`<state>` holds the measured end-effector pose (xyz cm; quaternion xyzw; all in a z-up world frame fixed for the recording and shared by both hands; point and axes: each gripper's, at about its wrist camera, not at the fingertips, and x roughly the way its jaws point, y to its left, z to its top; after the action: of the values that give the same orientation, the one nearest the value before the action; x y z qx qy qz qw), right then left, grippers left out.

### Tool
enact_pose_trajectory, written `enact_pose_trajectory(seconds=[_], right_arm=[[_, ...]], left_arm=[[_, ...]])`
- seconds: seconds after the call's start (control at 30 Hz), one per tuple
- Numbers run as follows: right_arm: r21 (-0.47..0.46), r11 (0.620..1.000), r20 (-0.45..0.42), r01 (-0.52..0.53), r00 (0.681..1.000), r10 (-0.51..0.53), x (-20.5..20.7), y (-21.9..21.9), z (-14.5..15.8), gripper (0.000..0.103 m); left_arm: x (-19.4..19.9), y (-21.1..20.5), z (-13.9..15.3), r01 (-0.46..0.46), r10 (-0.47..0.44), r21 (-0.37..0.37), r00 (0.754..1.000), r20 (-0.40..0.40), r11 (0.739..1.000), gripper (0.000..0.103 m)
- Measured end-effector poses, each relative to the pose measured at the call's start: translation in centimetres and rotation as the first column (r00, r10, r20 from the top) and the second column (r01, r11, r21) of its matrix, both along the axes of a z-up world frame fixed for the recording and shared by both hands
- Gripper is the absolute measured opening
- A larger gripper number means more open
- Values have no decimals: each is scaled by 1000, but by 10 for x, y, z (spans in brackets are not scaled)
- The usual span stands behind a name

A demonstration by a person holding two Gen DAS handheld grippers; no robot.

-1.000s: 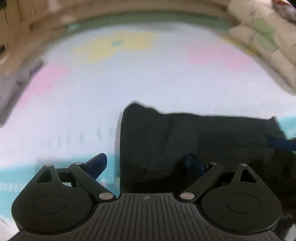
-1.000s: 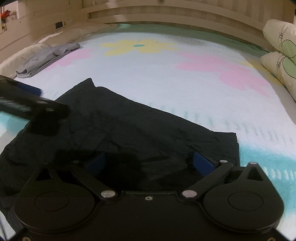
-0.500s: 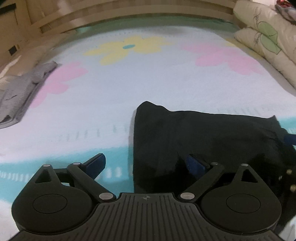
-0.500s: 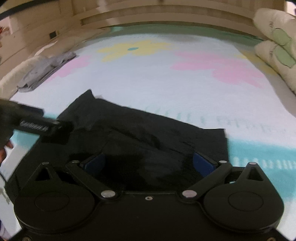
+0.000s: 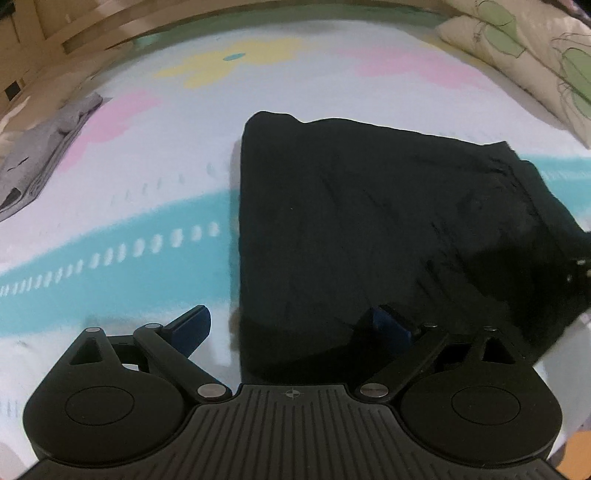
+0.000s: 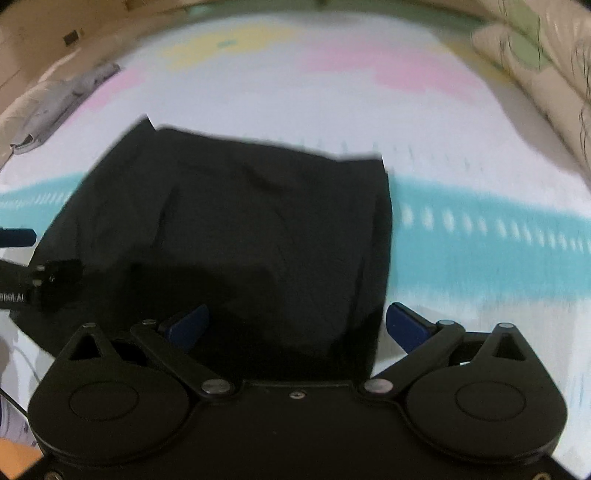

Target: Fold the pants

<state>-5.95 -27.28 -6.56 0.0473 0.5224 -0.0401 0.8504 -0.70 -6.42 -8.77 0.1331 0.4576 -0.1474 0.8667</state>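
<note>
Black pants (image 5: pixel 369 229) lie folded into a rough rectangle on a flowered bed sheet (image 5: pixel 122 236); they also show in the right wrist view (image 6: pixel 251 229). My left gripper (image 5: pixel 291 328) is open and empty, straddling the pants' near left edge. My right gripper (image 6: pixel 295 326) is open and empty, straddling the near right edge. The left gripper's fingertip (image 6: pixel 16 236) shows at the left of the right wrist view.
A folded grey garment (image 5: pixel 48 151) lies at the far left of the bed. Cream pillows (image 5: pixel 524 55) with green prints stand at the far right. A wooden bed frame (image 5: pixel 92 33) curves along the back.
Both grippers have pulled back toward the near side and risen, so more of the pants shows. The pants lie still. Both jaws stay open.
</note>
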Motion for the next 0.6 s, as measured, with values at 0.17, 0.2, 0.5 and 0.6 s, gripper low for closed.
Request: enact_pose_trajectory(seconds=[0.17, 0.2, 0.5, 0.6], right_arm=[[196, 975, -29, 101, 995, -98, -6, -26, -7, 103], [216, 971, -33, 104, 995, -99, -4, -30, -8, 103], [294, 947, 10, 131, 990, -140, 7, -46, -11, 103], [296, 946, 28, 132, 989, -147, 11, -43, -12, 103]], left_arm=[[4, 10, -1, -1, -1, -73, 1000, -31, 997, 96], [7, 14, -2, -19, 15, -100, 999, -47, 995, 96], [32, 19, -12, -57, 44, -181, 996, -75, 982, 102], [37, 15, -15, -33, 24, -182, 998, -55, 983, 103]])
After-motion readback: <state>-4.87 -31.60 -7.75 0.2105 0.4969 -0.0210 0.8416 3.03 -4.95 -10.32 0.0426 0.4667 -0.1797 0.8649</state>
